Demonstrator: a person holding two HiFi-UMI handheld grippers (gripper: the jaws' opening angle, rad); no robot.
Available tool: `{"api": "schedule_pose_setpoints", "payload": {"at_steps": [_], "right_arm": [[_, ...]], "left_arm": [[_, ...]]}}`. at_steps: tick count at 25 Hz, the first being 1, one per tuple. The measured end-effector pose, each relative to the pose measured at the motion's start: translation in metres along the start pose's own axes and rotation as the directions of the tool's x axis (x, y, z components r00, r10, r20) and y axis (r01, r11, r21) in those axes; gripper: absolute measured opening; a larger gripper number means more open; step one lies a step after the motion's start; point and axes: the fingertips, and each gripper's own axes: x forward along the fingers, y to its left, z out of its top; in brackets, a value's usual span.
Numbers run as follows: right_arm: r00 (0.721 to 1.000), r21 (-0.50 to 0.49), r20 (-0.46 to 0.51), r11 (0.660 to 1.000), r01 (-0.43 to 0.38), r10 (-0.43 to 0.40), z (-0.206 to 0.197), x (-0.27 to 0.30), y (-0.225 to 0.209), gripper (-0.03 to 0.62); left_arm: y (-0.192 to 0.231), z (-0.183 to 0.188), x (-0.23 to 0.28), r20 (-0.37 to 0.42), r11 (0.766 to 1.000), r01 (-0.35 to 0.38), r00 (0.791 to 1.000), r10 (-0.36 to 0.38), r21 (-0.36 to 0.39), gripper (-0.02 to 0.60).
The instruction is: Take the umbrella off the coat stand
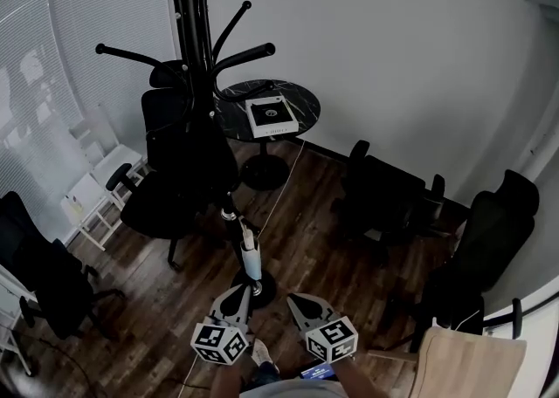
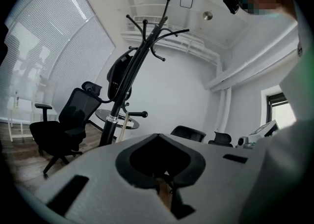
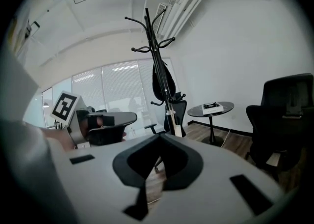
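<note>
The black coat stand rises at the upper left, and its round base sits on the wood floor just ahead of me. A black folded umbrella hangs along the pole, its pale handle end low near the base. The umbrella also shows as a dark bundle on the stand in the left gripper view, and again as a bundle in the right gripper view. My left gripper and right gripper are side by side below the base. Both are shut and hold nothing, well short of the umbrella.
A round dark table with a white box stands behind the stand. Black office chairs sit at the left, centre right and far right. White shelving lines the blinds, and a pale wooden board lies bottom right.
</note>
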Motion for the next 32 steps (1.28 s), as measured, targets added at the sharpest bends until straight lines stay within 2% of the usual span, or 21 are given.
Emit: {"api": "schedule_pose_setpoints", "payload": {"at_steps": [6, 12, 20, 26, 32], "right_arm": [[1.000, 0.021, -0.006, 1.000, 0.016, -0.015, 0.010, 0.041, -0.020, 0.012], [1.000, 0.017, -0.019, 1.000, -0.004, 0.004, 0.013, 0.088, -0.018, 0.012], [1.000, 0.020, -0.019, 1.000, 0.018, -0.018, 0.017, 0.135, -0.029, 0.012], [0.998, 0.041, 0.010, 0.997, 0.058, -0.059, 0.028, 0.149, -0.041, 0.012], [0.997, 0.038, -0.007, 0.996, 0.079, -0.079, 0.023, 0.167, -0.048, 0.012]], "left_arm": [[0.038, 0.002, 0.027, -0.027, 1.000, 0.000, 1.000, 0.000, -0.009, 0.020], [0.077, 0.008, 0.043, -0.037, 1.000, 0.004, 0.999, -0.005, -0.021, 0.020], [0.100, 0.006, 0.076, -0.084, 0.997, 0.073, 0.994, -0.070, 0.023, 0.020], [0.117, 0.010, 0.085, -0.089, 0.995, 0.095, 0.992, -0.094, 0.007, 0.020], [0.128, 0.009, 0.096, -0.109, 0.993, 0.117, 0.988, -0.114, 0.028, 0.020]]}}
